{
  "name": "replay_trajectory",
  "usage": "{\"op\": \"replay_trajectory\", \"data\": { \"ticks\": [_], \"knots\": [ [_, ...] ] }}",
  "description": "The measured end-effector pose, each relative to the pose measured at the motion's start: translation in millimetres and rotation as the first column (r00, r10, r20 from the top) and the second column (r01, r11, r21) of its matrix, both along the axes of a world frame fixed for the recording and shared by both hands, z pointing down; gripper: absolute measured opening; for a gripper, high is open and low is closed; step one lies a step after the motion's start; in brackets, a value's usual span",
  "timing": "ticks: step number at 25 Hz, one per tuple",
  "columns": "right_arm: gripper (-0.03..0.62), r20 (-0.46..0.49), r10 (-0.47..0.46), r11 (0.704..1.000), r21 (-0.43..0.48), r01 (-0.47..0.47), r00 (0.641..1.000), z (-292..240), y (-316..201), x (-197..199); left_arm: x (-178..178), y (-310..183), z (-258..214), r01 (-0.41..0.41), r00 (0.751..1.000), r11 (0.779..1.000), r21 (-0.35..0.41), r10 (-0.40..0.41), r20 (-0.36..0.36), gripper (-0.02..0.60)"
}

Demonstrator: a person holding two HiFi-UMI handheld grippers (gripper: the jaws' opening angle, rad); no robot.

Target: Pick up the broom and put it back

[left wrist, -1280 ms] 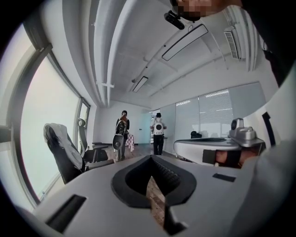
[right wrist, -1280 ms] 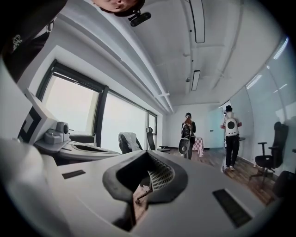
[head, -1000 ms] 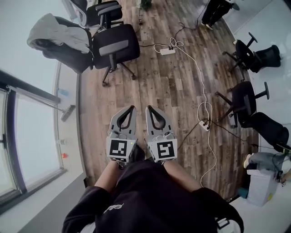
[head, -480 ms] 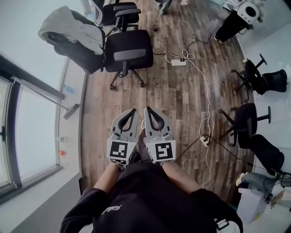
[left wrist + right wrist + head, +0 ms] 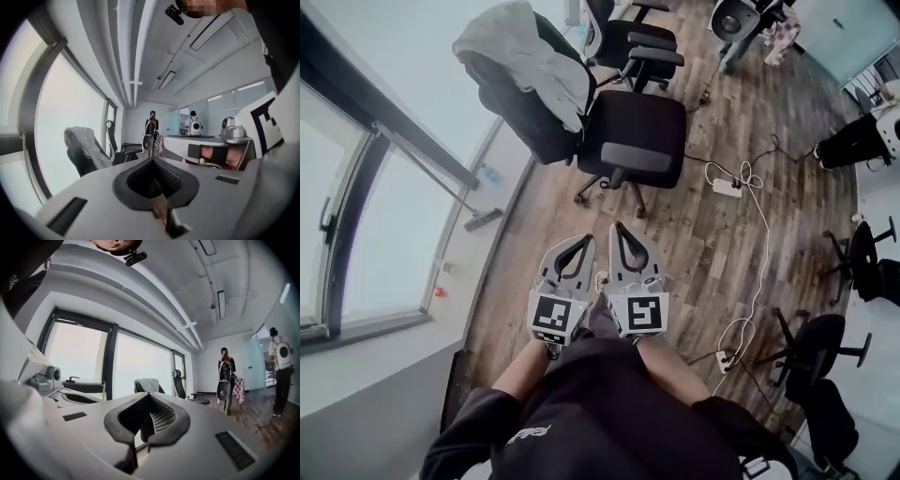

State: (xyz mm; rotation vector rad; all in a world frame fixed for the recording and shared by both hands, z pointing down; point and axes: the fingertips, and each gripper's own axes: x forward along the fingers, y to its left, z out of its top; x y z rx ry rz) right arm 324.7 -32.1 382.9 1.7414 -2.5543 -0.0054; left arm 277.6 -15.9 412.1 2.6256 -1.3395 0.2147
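Observation:
The broom (image 5: pixel 428 172) leans against the window at the left of the head view; its grey handle slants down to a dark head (image 5: pixel 483 220) on the pale sill strip by the wood floor. My left gripper (image 5: pixel 586 240) and right gripper (image 5: pixel 618 227) are held side by side in front of the person's body, pointing forward over the floor, well to the right of the broom head. Both are shut with nothing between the jaws. In the left gripper view (image 5: pixel 152 160) and the right gripper view (image 5: pixel 149 394) the closed tips point into the room; I cannot make out the broom there.
A black office chair (image 5: pixel 633 141) stands just ahead of the grippers, and one draped with a grey jacket (image 5: pixel 525 56) is behind it by the window. A power strip with white cable (image 5: pixel 727 187) lies at right. More chairs (image 5: pixel 811 342) sit at far right. A person (image 5: pixel 225 369) stands far off.
The view has swung toward the window: the broom and the two chairs now sit closer and more central. Both grippers stayed shut and side by side as they moved with the body.

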Motion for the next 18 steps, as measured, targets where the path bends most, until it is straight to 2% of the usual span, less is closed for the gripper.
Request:
{"op": "replay_trajectory", "data": {
  "ticks": [4, 8, 10, 13, 18],
  "knots": [
    [0.021, 0.004, -0.165, 0.986, -0.005, 0.165, 0.986, 2.8, -46.0, -16.9, -10.7, -40.6, 9.1, 0.123, 0.992, 0.992, -0.039, -0.123, 0.002, 0.0],
    [0.021, -0.017, -0.362, 0.932, -0.035, 0.361, 0.932, 18.1, -75.0, -50.8, -41.8, -59.7, 22.8, 0.266, 0.964, 0.962, -0.059, -0.265, 0.028, 0.0],
    [0.021, -0.028, -0.435, 0.9, -0.037, 0.434, 0.9, 22.9, -86.7, -71.5, -66.3, -59.6, 27.7, 0.352, 0.936, 0.933, -0.075, -0.35, 0.038, 0.0],
    [0.021, -0.016, -0.54, 0.841, -0.055, 0.539, 0.841, 27.3, -91.6, -115.1, -110.9, -58.1, 30.8, 0.472, 0.881, 0.877, -0.084, -0.47, 0.049, 0.0],
    [0.021, -0.041, -0.665, 0.747, -0.058, 0.662, 0.746, 42.5, -89.2, -200.3, -187.9, -60.6, 40.7, 0.604, 0.797, 0.793, -0.084, -0.602, 0.046, 0.0]
  ]
}}
